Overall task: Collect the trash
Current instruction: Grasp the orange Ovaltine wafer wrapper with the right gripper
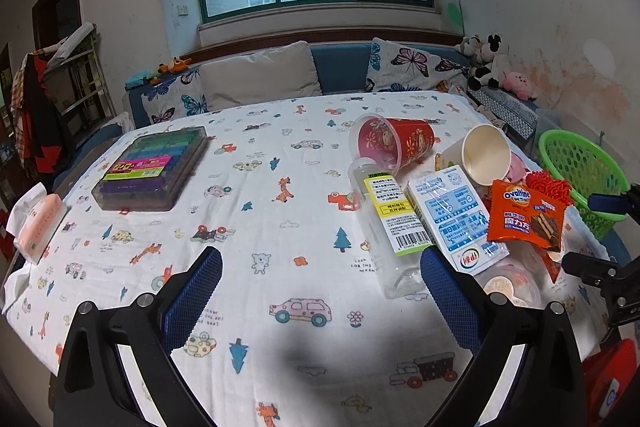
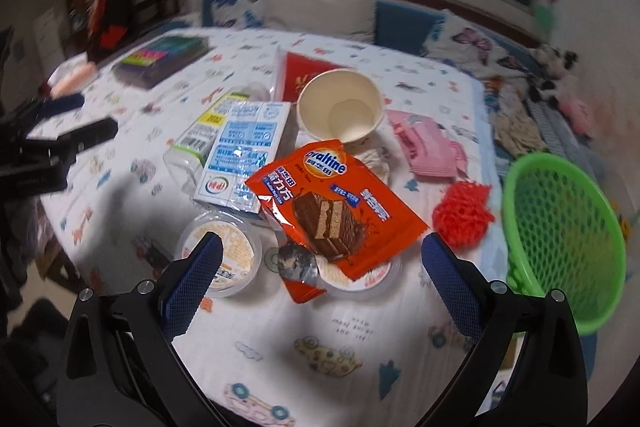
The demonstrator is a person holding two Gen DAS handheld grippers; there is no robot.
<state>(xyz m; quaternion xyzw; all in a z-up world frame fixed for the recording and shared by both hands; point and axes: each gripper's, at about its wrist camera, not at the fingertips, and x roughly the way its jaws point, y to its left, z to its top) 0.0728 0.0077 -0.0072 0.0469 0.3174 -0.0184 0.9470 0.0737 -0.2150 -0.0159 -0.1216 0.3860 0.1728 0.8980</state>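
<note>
Trash is all still lying heaped on the bench beside the seemingly empty green basket (image 2: pixel 560 239), collection not begun, while both grippers, left gripper (image 1: pixel 320 307) and right gripper (image 2: pixel 320 291), are hovering, jaws wide apart, holding nothing.

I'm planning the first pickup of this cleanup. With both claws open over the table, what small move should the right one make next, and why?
Probably lower the right claw onto the orange snack wrapper. It hangs open and empty just before it, the wrapper lies on top of the pile, and the green basket stands close to the right.
</note>
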